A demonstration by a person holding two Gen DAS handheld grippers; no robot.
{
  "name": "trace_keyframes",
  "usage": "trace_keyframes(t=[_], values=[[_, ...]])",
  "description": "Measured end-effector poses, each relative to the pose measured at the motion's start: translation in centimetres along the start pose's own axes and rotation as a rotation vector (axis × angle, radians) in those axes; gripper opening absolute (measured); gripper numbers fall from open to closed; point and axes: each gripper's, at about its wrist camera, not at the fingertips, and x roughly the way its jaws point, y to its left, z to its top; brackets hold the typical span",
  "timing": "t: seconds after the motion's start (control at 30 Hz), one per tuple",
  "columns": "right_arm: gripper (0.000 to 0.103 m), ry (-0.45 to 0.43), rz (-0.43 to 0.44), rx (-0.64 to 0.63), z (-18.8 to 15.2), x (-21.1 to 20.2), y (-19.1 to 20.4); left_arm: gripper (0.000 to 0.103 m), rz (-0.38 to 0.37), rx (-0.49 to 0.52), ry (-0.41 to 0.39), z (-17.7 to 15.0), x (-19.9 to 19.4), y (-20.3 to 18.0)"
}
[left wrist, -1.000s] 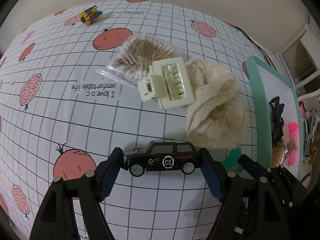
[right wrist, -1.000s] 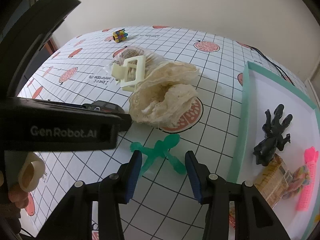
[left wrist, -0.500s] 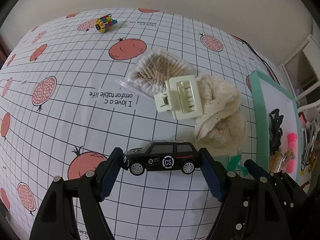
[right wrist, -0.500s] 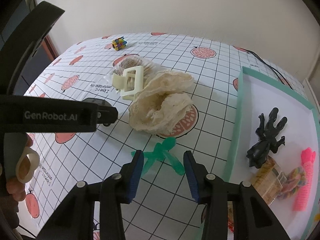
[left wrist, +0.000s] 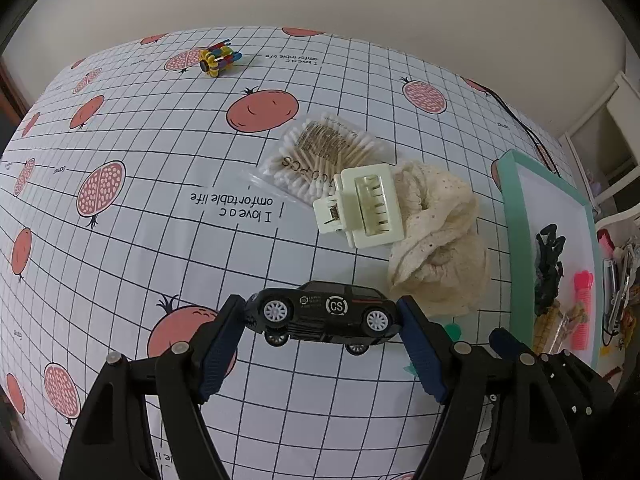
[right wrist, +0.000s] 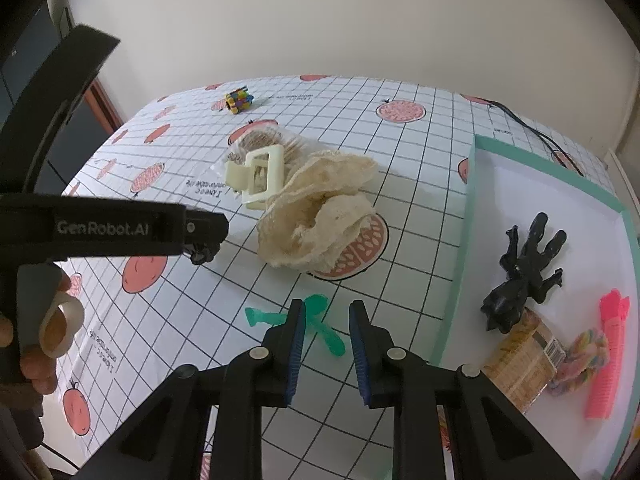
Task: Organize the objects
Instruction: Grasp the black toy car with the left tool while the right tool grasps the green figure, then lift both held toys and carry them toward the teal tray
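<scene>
Two grippers were at work over the pomegranate-print tablecloth point(left wrist: 160, 264). Compared with a second earlier, when the black toy car point(left wrist: 324, 314) sat level on its wheels between the blue pads, the left gripper point(left wrist: 322, 316) had raised it: the car was tilted with its underside wheels showing, pinched nose and tail and clear of the cloth. That lift suggested the car was bound for the green-rimmed tray point(right wrist: 466, 216) at about three o'clock, where a black figure point(right wrist: 524, 272), a pink comb point(right wrist: 610, 356) and a snack packet point(right wrist: 520, 360) already lay.

The right gripper point(right wrist: 326, 344) hovered with jaws spread and empty, nearer than before to the green plastic toy point(right wrist: 316, 320) just ahead of its tips. At twelve o'clock from the car, a cream hair claw point(left wrist: 360, 208), a cotton-swab bag point(left wrist: 320, 160) and a lace scrunchie point(left wrist: 440, 248) were unsorted, as was a colourful block toy point(left wrist: 218, 60) at about eleven o'clock.
</scene>
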Motion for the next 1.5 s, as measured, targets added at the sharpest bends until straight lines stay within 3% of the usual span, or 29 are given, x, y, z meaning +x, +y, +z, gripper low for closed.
trace_keyframes(t=[0.2, 0.33, 0.53, 0.63, 0.77, 1.33, 1.5], values=[[0.025, 0.0, 0.02, -0.002, -0.1, 0.0, 0.1, 0.078, 0.002, -0.007, -0.002, 0.1, -0.1, 0.2], [0.044, 0.012, 0.03, -0.011, -0.3, 0.4, 0.5, 0.078, 0.002, -0.016, -0.005, 0.3, -0.3, 0.6], [0.045, 0.024, 0.04, -0.035, -0.6, 1.0, 1.5, 0.078, 0.012, -0.035, -0.008, 0.4, -0.7, 1.7], [0.057, 0.036, 0.041, -0.053, -0.8, 1.5, 2.0, 0.078, 0.012, -0.048, -0.016, 0.4, -1.1, 2.2], [0.062, 0.036, 0.024, -0.067, -0.9, 1.8, 2.4, 0.078, 0.008, -0.059, -0.021, 0.5, -1.3, 2.9], [0.062, 0.047, -0.052, -0.076, -1.0, 3.2, 2.7, 0.078, -0.026, -0.087, 0.011, 0.1, 0.5, 3.7], [0.054, 0.051, -0.056, -0.071, -0.8, 3.1, 2.6, 0.078, -0.029, -0.085, 0.015, 0.1, 0.7, 3.8]])
